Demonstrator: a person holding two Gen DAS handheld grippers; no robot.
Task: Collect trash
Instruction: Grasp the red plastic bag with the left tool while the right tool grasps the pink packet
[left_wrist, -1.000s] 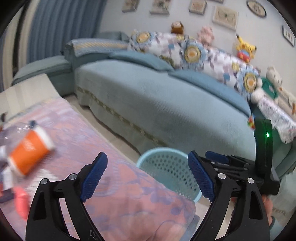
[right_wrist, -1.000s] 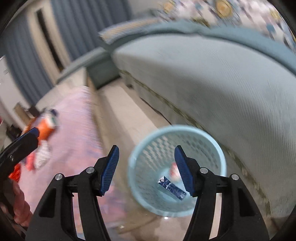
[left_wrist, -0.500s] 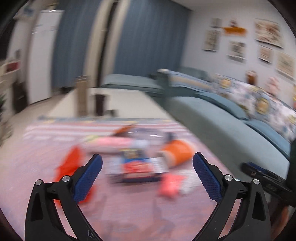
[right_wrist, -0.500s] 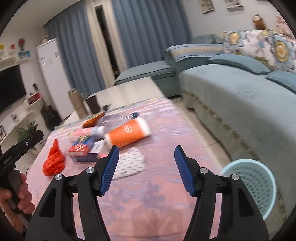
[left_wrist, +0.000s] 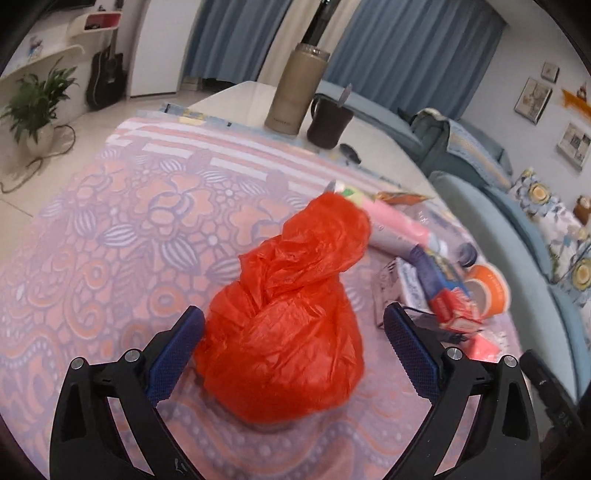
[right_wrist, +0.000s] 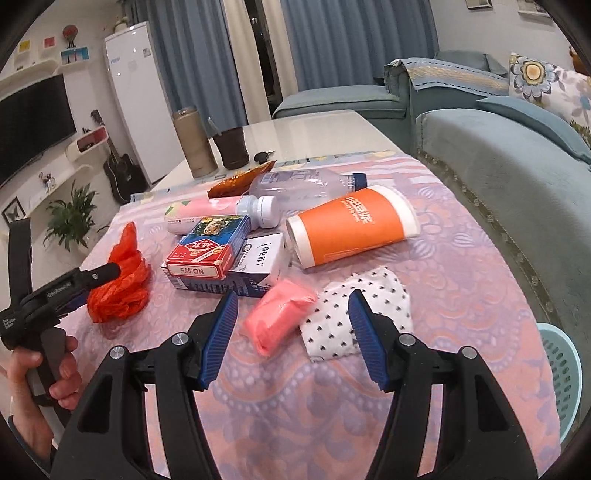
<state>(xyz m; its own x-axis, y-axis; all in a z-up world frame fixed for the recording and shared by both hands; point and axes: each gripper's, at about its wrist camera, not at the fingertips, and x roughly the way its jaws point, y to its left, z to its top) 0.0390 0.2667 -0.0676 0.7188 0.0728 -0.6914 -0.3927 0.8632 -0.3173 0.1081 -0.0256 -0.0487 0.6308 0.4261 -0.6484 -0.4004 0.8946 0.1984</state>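
Crumpled red plastic bag (left_wrist: 284, 314), knotted and bulging, near the tabletop's left edge. Left gripper (left_wrist: 293, 354) wide, straddling it; right gripper (right_wrist: 291, 338) wide, empty.

left gripper (left_wrist: 293, 349) now straddling red bag (left_wrist: 284, 325)

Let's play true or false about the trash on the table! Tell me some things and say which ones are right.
1. The left gripper has its jaws open around the red plastic bag. True.
2. The orange cup stands upright. False: it lies on its side.
3. The right gripper is holding the pink packet. False: its jaws are open and hold nothing.
4. The blue basket is beside the table, not on it. True.
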